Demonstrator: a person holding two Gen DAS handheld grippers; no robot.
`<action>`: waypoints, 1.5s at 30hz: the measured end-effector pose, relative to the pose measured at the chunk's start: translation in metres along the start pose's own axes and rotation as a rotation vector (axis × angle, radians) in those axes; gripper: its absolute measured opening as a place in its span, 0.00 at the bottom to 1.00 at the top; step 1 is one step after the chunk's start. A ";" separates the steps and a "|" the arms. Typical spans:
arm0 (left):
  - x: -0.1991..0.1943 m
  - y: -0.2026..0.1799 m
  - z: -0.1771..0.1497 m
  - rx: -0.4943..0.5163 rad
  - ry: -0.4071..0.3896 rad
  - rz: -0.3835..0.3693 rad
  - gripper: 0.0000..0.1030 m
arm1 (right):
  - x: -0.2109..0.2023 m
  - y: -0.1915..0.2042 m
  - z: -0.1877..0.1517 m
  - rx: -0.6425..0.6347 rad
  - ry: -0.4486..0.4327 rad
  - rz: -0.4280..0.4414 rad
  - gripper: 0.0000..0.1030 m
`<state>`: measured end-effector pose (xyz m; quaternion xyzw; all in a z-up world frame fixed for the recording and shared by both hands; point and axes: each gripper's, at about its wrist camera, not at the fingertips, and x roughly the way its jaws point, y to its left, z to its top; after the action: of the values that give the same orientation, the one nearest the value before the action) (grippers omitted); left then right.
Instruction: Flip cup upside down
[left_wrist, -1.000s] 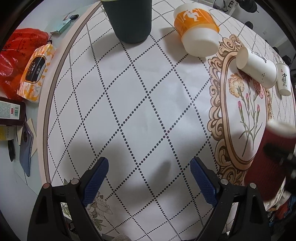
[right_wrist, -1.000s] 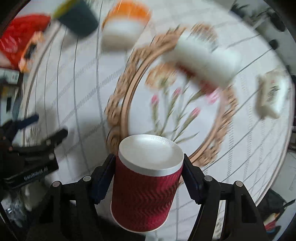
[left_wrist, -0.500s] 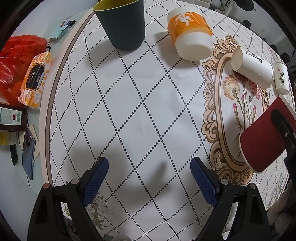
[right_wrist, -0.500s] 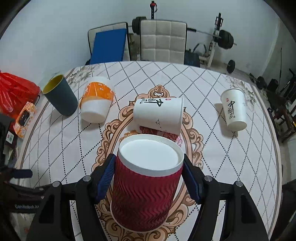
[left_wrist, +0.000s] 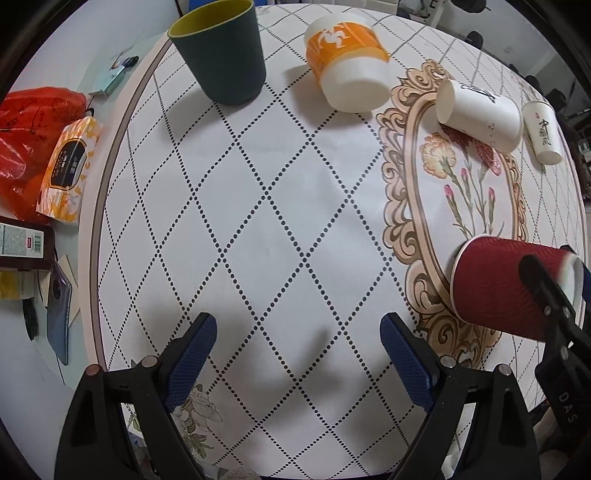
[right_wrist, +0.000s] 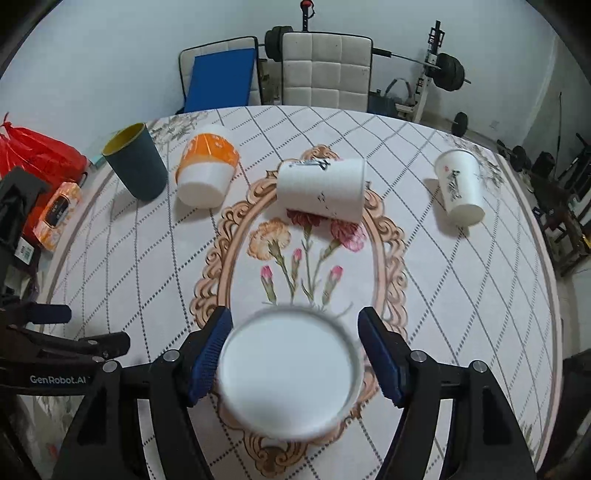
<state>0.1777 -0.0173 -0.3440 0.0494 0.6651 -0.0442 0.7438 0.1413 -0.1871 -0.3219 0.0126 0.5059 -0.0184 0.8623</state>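
The red ribbed paper cup (left_wrist: 495, 291) lies tilted between the fingers of my right gripper (right_wrist: 295, 358), above the table's floral oval. In the right wrist view only its blurred white round end (right_wrist: 291, 373) faces the camera. The blue pads stand slightly apart from the cup's sides, so I cannot tell if they still press it. My left gripper (left_wrist: 297, 358) is open and empty over the diamond-patterned tablecloth (left_wrist: 266, 206), left of the red cup.
A dark green cup (left_wrist: 221, 51) stands upright at the back left. An orange-banded cup (left_wrist: 349, 61), a large white cup (left_wrist: 480, 110) and a small white cup (left_wrist: 543, 131) lie on their sides. A tissue pack (left_wrist: 68, 170) and red bag (left_wrist: 26, 140) sit off the left edge.
The red cup has turned in my right gripper: its side was visible, now only its white round end faces the camera. The right gripper's jaws look wider. The left gripper has barely moved.
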 end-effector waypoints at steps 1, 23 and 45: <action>-0.002 0.000 -0.002 0.004 -0.006 0.001 0.88 | -0.002 0.000 -0.002 0.009 0.003 0.006 0.73; -0.161 -0.028 -0.069 0.037 -0.295 0.014 0.98 | -0.154 -0.048 -0.027 0.172 0.044 -0.114 0.94; -0.329 -0.034 -0.186 0.015 -0.511 -0.026 0.98 | -0.410 -0.037 -0.062 0.107 -0.203 -0.119 0.95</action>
<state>-0.0464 -0.0263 -0.0381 0.0337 0.4556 -0.0699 0.8868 -0.1143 -0.2137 0.0053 0.0265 0.4141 -0.0976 0.9046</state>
